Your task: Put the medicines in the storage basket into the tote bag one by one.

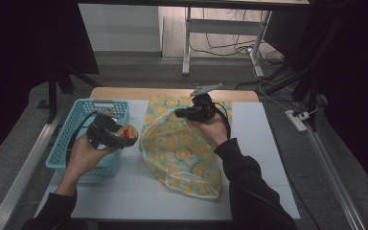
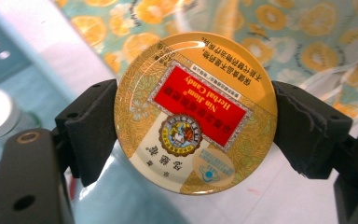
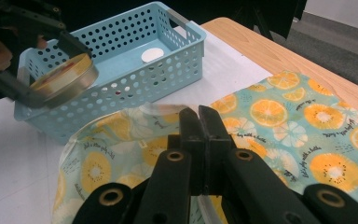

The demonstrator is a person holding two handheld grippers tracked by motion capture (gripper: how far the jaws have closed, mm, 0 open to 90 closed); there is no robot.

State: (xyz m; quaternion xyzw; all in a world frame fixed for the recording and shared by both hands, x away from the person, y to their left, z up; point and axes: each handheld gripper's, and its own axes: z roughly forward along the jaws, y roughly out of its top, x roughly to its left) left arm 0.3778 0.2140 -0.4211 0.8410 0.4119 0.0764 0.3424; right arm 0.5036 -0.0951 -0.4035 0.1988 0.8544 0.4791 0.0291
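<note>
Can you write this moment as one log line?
left gripper: holds candy tin | right gripper: shut on bag edge | basket: beside bag

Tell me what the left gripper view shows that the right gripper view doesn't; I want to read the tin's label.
Left gripper view alone: the tin's printed lid face-on, red panel reading "Herbal Candy", both pads of the left gripper pressing its rim.

Right gripper view alone: the whole blue basket with a white round thing inside, the wooden table edge, and the right gripper's jaws shut on the bag's edge.

Both: the tin in the left gripper, the orange-print bag, the basket.
</note>
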